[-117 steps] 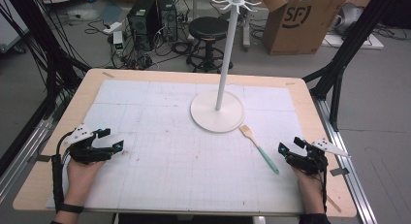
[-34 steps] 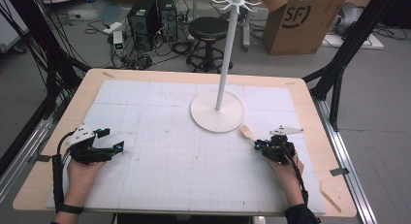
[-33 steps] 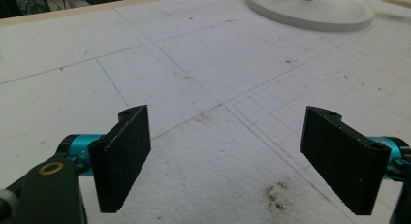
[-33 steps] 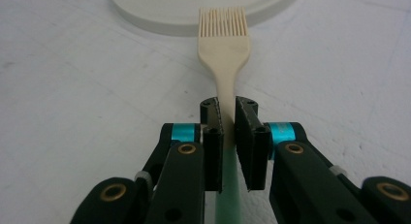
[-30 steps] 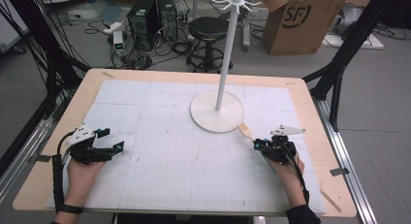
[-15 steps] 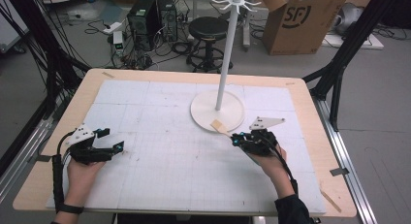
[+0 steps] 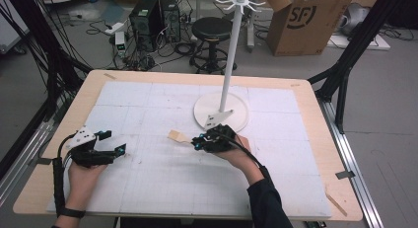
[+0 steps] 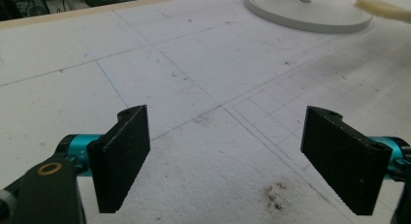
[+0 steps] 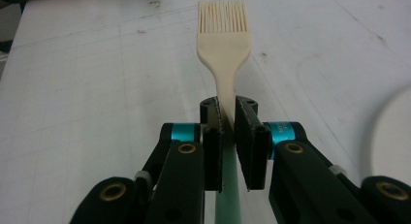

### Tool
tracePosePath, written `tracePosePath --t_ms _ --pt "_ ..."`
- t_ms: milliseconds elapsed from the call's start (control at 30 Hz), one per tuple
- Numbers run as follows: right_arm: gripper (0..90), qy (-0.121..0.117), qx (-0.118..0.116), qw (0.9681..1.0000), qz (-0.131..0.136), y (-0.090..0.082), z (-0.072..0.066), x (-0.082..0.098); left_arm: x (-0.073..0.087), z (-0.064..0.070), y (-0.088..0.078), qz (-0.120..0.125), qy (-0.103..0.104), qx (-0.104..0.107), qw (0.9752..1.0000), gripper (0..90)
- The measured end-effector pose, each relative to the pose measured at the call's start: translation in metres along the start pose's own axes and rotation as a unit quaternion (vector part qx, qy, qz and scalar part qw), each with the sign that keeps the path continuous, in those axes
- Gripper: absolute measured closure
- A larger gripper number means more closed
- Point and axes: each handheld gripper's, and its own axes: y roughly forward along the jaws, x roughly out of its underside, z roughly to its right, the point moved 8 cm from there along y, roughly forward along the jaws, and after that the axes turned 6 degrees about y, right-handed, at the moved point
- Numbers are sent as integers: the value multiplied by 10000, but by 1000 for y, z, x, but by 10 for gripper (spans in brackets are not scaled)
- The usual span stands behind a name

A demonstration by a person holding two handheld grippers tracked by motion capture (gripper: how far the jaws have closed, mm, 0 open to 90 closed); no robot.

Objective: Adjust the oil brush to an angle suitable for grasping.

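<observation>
Pastry brush (image 9: 223, 35), cream bristles, green handle, clamped between right gripper (image 7: 201, 141) jaws near surface middle; keep grip firm and level toward hook stand (image 7: 232, 55); left gripper (image 7: 112, 151) jaws released, empty.

The brush (image 9: 223, 44) has cream bristles and a cream neck running into a pale green handle. Black jaws with turquoise collars hold it, over a white gridded mat (image 7: 148, 188) on the light wooden tabletop (image 7: 88, 90). The stand (image 7: 221, 112) is white.
</observation>
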Motion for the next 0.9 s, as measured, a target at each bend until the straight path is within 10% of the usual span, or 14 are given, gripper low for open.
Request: tracePosePath --t_ms 600,900 --pt "820 -808 -619 9931 -587 90 -40 -28 -1 0 -2 85 4 -47 10000 186" --pt "707 -892 -568 9911 -811 101 -44 -24 -1 0 -2 81 27 -41 10000 186"
